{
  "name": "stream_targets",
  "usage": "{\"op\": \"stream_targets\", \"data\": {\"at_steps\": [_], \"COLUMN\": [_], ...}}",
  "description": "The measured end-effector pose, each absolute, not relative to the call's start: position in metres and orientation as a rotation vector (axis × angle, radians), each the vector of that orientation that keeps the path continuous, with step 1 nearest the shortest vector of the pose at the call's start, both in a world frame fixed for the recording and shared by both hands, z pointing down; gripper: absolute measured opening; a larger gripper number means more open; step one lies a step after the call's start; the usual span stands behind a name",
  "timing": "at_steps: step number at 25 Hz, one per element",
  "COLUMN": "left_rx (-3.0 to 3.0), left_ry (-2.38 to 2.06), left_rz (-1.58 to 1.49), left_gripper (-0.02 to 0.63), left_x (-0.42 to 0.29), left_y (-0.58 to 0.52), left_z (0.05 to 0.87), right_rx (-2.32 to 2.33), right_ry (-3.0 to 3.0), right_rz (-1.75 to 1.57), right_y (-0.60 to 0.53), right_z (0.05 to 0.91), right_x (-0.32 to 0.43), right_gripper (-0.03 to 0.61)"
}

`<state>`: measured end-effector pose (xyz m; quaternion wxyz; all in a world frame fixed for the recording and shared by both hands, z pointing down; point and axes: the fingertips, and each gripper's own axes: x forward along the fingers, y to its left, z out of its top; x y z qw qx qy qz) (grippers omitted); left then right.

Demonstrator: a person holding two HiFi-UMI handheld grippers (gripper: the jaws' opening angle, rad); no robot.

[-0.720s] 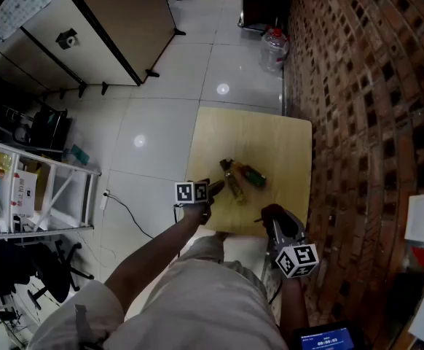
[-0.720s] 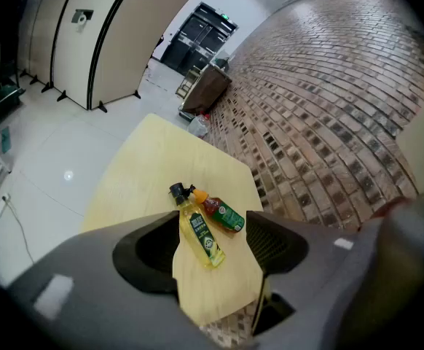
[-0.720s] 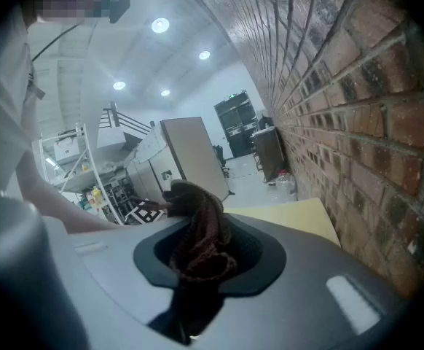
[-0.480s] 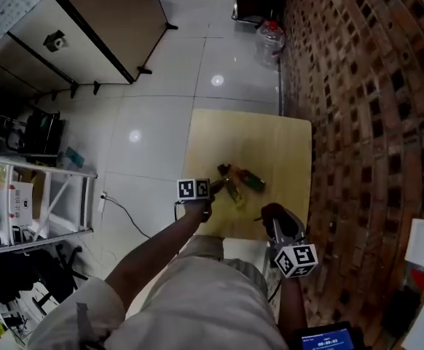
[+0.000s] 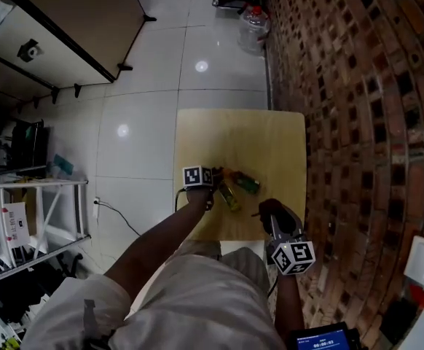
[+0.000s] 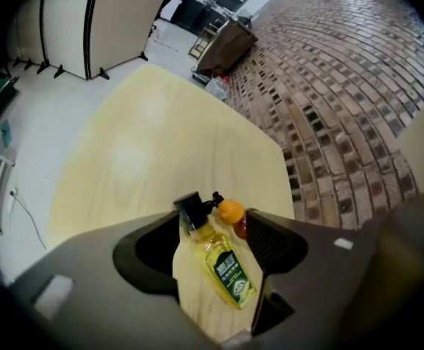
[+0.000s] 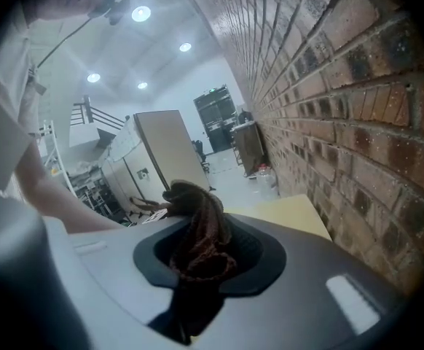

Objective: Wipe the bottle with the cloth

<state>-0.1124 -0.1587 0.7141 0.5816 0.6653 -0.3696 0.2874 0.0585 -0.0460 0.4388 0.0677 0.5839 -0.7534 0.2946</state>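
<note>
pale wood makes up the table (image 5: 270, 133), which is set against a brick wall (image 5: 358, 122) on a floor of glossy white tiles (image 5: 146, 122). a small bottle (image 6: 225, 267) of yellow liquid, with a black cap and a green label, is seen lying on its side on the near part of the tabletop. the left gripper (image 6: 218, 223) is held over it, pointing steeply down, and its jaws are spread with the bottle lying between them; bare wood is visible on both sides of the bottle's body, so no grip is made on it. a second bottle (image 6: 234, 214), topped with an orange cap, is seen just behind the first, close to the right-hand jaw, and in the head view it is shown lying near the yellow one. the right gripper (image 7: 208, 243) is held off the near right corner of the table, well apart from the bottles, and its jaws are pressed on a dark brown cloth (image 7: 195, 217), which is bunched between them, sticks out past their tips and hangs below them. a large clear water jug (image 5: 253, 28) with a red cap is seen on the floor by the wall, beyond the far end of the table.
</note>
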Motion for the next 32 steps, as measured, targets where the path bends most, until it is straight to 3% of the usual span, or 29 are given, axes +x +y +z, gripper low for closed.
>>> {"op": "stream_targets", "data": {"at_steps": [23,32], "left_rx": [1.255,1.382], "left_ry": [-0.984,-0.998], "left_rz": [1.001,0.81], "left_gripper": [0.26,0.17], "left_x": [-0.117,-0.123], "left_y": [-0.144,-0.15], "left_z": [0.763,0.749], "right_rx": [1.729,1.699], "right_ry": [-2.289,-2.305], "right_rz": [1.058,1.101], "right_y": [-0.02,-0.025], "right_z": [0.479,0.489], "right_x": [0.096,0.1], "right_gripper": [0.086,0.086]}}
